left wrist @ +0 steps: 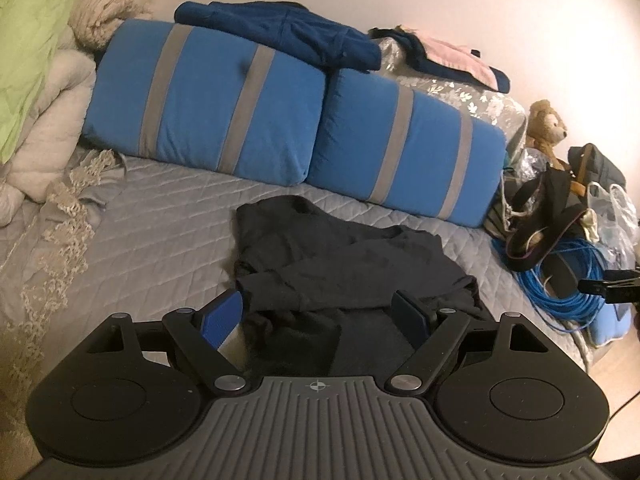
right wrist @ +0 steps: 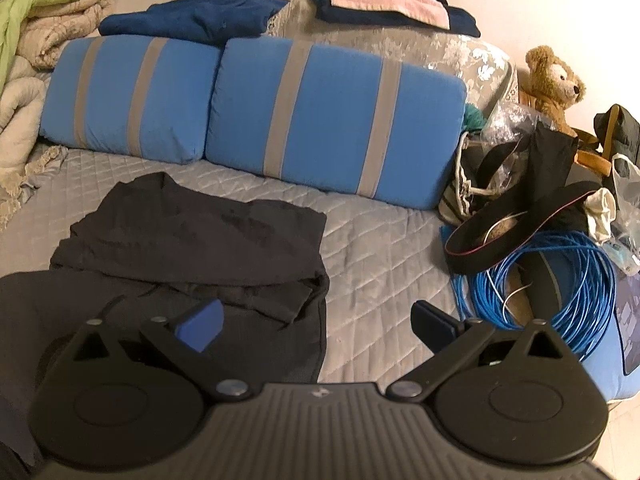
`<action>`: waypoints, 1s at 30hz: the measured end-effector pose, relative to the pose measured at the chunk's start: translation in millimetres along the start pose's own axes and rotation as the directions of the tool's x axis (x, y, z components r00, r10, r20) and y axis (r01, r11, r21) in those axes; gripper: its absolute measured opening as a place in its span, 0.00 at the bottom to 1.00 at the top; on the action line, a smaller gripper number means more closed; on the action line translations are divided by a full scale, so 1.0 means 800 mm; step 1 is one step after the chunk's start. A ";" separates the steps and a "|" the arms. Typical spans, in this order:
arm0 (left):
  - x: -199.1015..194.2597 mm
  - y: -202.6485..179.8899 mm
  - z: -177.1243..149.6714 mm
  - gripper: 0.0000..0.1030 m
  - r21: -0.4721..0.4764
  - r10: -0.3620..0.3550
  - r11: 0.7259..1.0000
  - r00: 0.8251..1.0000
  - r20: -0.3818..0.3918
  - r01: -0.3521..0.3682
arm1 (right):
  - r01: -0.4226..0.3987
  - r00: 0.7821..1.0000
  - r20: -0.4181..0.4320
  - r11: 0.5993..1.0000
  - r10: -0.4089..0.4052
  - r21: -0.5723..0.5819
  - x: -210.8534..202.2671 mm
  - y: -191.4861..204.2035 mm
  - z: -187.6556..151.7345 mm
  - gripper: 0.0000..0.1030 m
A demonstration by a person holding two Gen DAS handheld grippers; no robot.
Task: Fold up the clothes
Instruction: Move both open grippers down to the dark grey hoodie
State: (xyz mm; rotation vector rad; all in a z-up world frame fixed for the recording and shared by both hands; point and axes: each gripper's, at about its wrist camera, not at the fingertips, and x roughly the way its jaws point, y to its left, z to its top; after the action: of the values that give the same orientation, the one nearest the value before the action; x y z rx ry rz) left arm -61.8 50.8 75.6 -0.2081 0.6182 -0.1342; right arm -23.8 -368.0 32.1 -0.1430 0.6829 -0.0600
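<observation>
- The left claw [left wrist: 320, 312] hangs low over the near end of the dark garment [left wrist: 340, 264], aimed toward the far wall, its two blue-padded fingers [left wrist: 224, 316] spread wide apart and gripping nothing.
- Dark cloth lies between and under those fingers; I cannot tell whether the pads touch it.
- The right claw [right wrist: 320, 324] sits further right, level and pointed the same way, with its jaws wide apart too. Its left finger [right wrist: 200, 326] is over the garment's near right part; its right finger is over bare quilt.
- The dark garment [right wrist: 192, 248] lies rumpled and partly folded on the grey quilted bed [right wrist: 380, 248], near the viewer, in front of two blue cushions [left wrist: 208, 96] with grey stripes.
- Right of the garment, well apart from it, a coil of blue cable [right wrist: 560, 280] sits among black straps, with a teddy bear [right wrist: 554, 84] beyond.
</observation>
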 end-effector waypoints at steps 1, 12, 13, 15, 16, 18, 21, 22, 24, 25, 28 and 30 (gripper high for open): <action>0.000 0.003 -0.002 0.80 -0.003 -0.001 1.000 1.000 -0.004 0.001 | -0.006 1.000 -0.006 1.000 0.006 0.000 0.002 -0.001 -0.003 1.00; -0.001 0.044 -0.024 0.80 -0.060 -0.012 0.998 0.999 -0.041 0.010 | -0.050 0.995 -0.086 0.998 0.053 0.040 0.023 -0.023 -0.045 1.00; -0.002 0.047 -0.026 0.80 -0.065 -0.013 0.998 0.999 -0.044 0.011 | -0.047 0.994 -0.092 0.998 0.051 0.048 0.024 -0.026 -0.048 1.00; -0.002 0.053 -0.030 0.79 -0.079 -0.016 0.997 0.998 -0.053 0.012 | -0.057 0.993 -0.102 0.996 0.064 0.070 0.027 -0.031 -0.054 1.00; -0.003 0.056 -0.032 0.79 -0.086 -0.019 0.996 0.998 -0.056 0.014 | -0.067 0.991 -0.106 0.994 0.076 0.081 0.028 -0.034 -0.058 1.00; -0.003 0.061 -0.035 0.79 -0.098 -0.028 0.995 0.998 -0.061 0.022 | -0.103 0.988 -0.104 0.989 0.114 0.105 0.029 -0.039 -0.065 1.00; -0.002 0.070 -0.040 0.79 -0.121 -0.051 0.992 0.997 -0.065 0.043 | -0.179 0.978 -0.086 0.974 0.192 0.141 0.029 -0.049 -0.076 1.00; -0.001 0.073 -0.042 0.79 -0.131 -0.061 0.990 0.996 -0.065 0.052 | -0.204 0.973 -0.080 0.967 0.218 0.153 0.028 -0.052 -0.080 1.00; -0.001 0.080 -0.046 0.79 -0.150 -0.081 0.986 0.995 -0.065 0.071 | -0.254 0.961 -0.066 0.951 0.269 0.175 0.028 -0.058 -0.087 1.00; -0.001 0.084 -0.047 0.79 -0.159 -0.091 0.984 0.994 -0.065 0.080 | -0.273 0.955 -0.062 0.943 0.289 0.191 0.029 -0.063 -0.092 1.00; 0.001 0.093 -0.054 0.79 -0.195 -0.107 0.976 0.992 -0.067 0.092 | -0.292 0.947 -0.065 0.928 0.314 0.229 0.033 -0.073 -0.106 1.00; 0.002 0.097 -0.059 0.79 -0.207 -0.111 0.974 0.991 -0.072 0.094 | -0.282 0.948 -0.078 0.926 0.309 0.250 0.037 -0.078 -0.114 1.00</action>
State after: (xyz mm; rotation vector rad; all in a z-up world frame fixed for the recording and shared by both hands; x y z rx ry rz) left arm -83.3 118.3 19.2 -0.4348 0.7050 -0.1806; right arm -59.4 -443.0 -46.9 0.1954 0.8016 0.1426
